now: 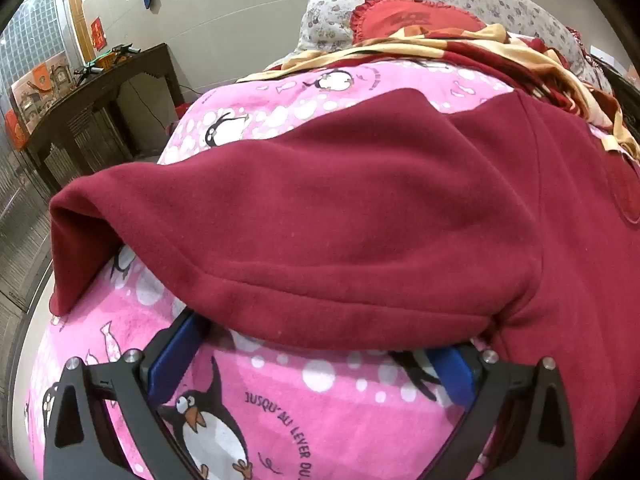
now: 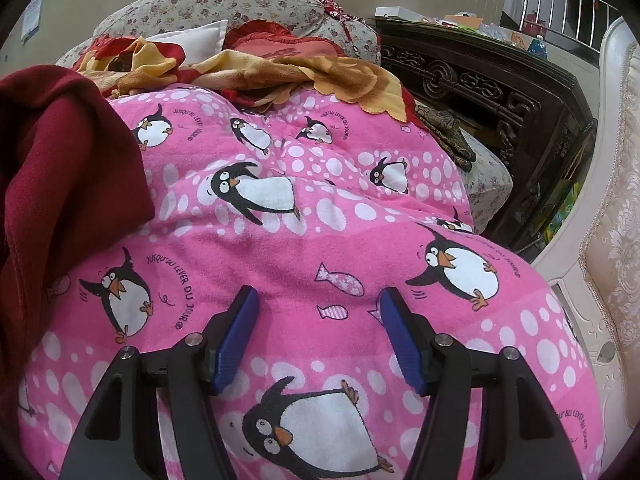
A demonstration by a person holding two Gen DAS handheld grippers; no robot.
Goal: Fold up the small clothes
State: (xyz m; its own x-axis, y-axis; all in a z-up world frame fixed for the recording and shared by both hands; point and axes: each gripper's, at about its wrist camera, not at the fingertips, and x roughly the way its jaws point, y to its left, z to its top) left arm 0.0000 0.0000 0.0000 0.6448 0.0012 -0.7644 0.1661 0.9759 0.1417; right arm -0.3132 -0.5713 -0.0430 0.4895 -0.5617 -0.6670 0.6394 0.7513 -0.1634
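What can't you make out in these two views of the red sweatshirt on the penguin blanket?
- Left wrist view: the left gripper has its fingertips hidden under the red sweatshirt, so any contact with the fabric is unclear.
- Left wrist view: the sweatshirt's right side is cut off by the picture edge.
- Right wrist view: only an edge of the sweatshirt shows at the left; the rest is out of view beyond the penguin blanket.

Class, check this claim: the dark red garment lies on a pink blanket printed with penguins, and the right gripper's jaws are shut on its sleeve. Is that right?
Not quite. In the right wrist view the right gripper has open jaws over the pink blanket, holding nothing; the dark red garment lies off to its left on that blanket.
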